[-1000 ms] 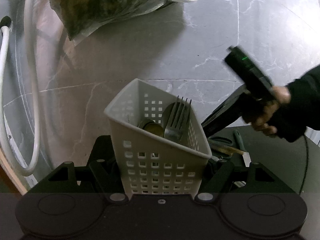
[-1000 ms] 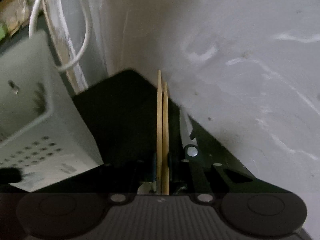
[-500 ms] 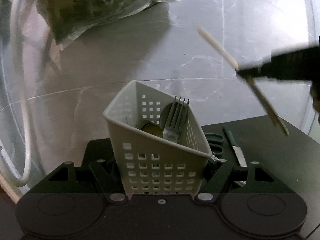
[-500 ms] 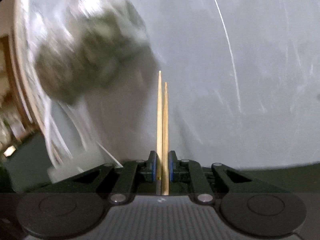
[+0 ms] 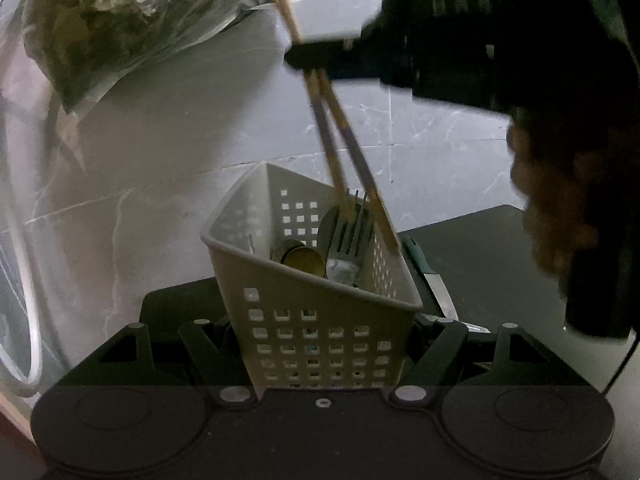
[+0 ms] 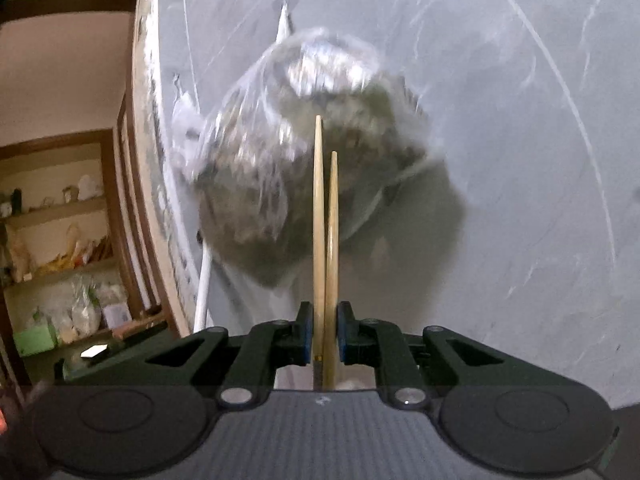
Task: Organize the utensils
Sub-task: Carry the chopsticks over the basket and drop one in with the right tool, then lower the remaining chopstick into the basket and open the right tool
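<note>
My left gripper (image 5: 320, 344) is shut on a white perforated utensil basket (image 5: 316, 320) that stands tilted on a black mat (image 5: 492, 264). A fork (image 5: 352, 232) and a round metal piece (image 5: 300, 260) stand inside it. My right gripper (image 5: 308, 58) is shut on a pair of wooden chopsticks (image 5: 344, 152) and holds them steeply above the basket, lower ends at its far right rim. In the right wrist view the chopsticks (image 6: 325, 240) stick up between the pads of the right gripper (image 6: 324, 336).
A clear plastic bag of greenish stuff (image 5: 120, 20) lies on the marble surface behind the basket; it also shows in the right wrist view (image 6: 312, 152). A white hose (image 5: 28, 340) curves at the left. A knife (image 5: 436, 288) lies on the mat behind the basket.
The right gripper has swung in from the right with the chopsticks and turned them steeply downward, their ends now at the basket's rim. The basket has stayed held in place.
</note>
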Available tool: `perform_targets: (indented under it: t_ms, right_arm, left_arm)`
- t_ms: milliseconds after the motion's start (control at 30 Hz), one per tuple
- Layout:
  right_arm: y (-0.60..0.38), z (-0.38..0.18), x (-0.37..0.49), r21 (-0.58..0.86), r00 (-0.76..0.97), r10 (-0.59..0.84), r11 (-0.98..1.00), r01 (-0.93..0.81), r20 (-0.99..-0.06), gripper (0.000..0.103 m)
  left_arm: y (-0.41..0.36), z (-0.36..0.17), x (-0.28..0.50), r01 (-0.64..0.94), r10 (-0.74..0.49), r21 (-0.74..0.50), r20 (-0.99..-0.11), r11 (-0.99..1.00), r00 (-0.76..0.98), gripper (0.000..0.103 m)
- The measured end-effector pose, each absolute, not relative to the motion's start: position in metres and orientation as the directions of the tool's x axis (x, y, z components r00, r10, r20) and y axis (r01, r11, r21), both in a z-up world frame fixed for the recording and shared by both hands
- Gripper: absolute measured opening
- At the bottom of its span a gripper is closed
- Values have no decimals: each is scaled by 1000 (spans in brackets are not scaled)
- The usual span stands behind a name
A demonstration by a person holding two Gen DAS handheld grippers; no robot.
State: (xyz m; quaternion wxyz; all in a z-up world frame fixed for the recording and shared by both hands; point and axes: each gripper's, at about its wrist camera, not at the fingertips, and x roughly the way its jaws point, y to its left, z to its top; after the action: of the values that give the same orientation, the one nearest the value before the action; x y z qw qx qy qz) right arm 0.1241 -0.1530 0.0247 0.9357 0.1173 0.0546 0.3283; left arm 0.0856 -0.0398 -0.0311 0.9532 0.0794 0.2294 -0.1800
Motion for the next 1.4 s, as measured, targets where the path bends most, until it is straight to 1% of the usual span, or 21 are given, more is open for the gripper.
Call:
perform_targets:
  t_ms: [67,100,400,533,633,733,867,967,1133,1233,1333,1400]
  right_arm:
    - [-147,15,114,246,776,629,760,-601,-50,9]
    - [-146,12,113,233,776,627,766,-600,-63,7]
    - [-156,-9,100,200,744,647,761,-618,-164,7]
    - [-153,-6,106,211,736,657,752,-625,-163,7]
    - [-155,1,105,223,739,661,746,-628,-129,7]
    - [-158,11,106,260,749,660,735,-626,-60,7]
    - [-158,14,123,352,716,696,657,-667,58,8]
    - [-162,2,140,430,680,724,580,-691,115,8]
    - [-176,-6,157,479,621,770,493,-726,149,8]
    - [-187,-8,166,513,578,795,423,-747,185,8]
    - [-192,-14,173,526,569,798,404,-748,197,8]
    - [-195,-23,179,562,571,795,384,-733,202,8]
  left_arm:
    - [-41,-31,85,380,-305,75,-464,922,832,77]
    - [-40,-31,86,379,-303,77,-464,922,832,77]
    - [-48,-33,84,368,-292,83,-462,926,837,77]
    - [-48,-32,84,365,-288,85,-463,927,839,77]
    - [-48,-32,83,366,-286,91,-463,926,839,78]
    - [-50,-31,82,365,-284,93,-464,926,839,78]
    - [-50,-31,82,366,-283,98,-465,925,839,78]
    - [-51,-33,80,371,-280,119,-460,921,843,78]
    - [-50,-34,77,381,-291,121,-452,916,843,78]
    - [-48,-34,74,385,-295,125,-447,914,845,78]
    - [-48,-34,72,383,-294,127,-443,915,847,78]
    - [-49,-35,70,384,-293,131,-440,914,849,79]
